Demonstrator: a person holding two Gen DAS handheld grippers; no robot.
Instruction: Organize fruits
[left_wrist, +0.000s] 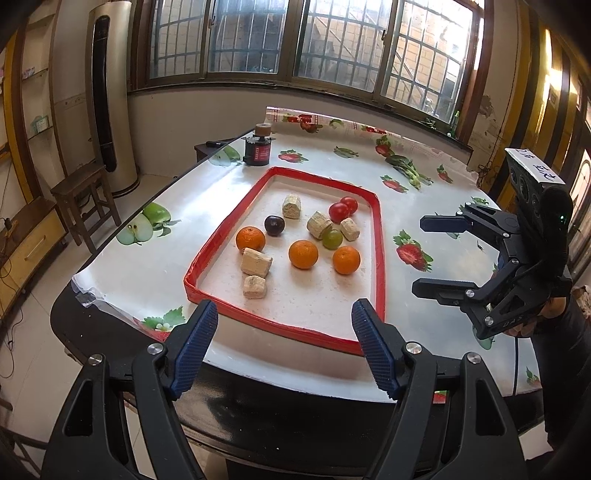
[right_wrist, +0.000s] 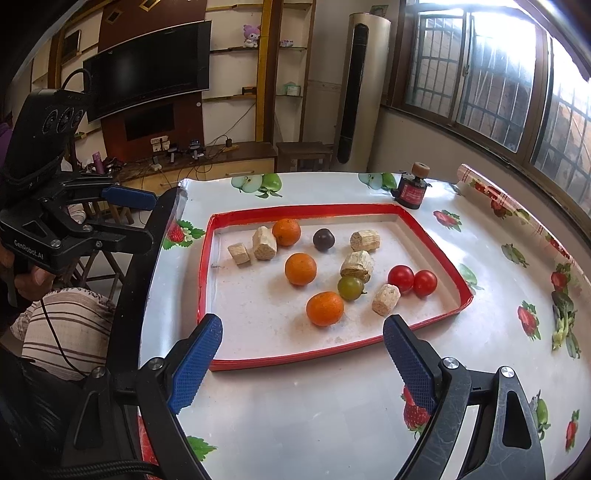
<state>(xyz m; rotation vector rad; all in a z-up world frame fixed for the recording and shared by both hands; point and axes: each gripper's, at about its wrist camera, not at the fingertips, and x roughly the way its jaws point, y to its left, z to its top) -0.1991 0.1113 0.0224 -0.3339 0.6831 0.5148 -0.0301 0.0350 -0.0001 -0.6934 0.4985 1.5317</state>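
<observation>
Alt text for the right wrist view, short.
A red-rimmed tray on a fruit-print tablecloth holds three oranges, two red tomatoes, one green and one dark fruit, plus beige blocks. Both the right gripper and left gripper are open and empty.

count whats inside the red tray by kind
oranges: 3
red tomatoes: 2
green tomato: 1
dark purple fruit: 1
beige blocks: 5
total: 12, all within the red tray

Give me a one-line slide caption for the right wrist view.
Open right gripper faces a red-rimmed tray of oranges, tomatoes and cork-like chunks.
</observation>
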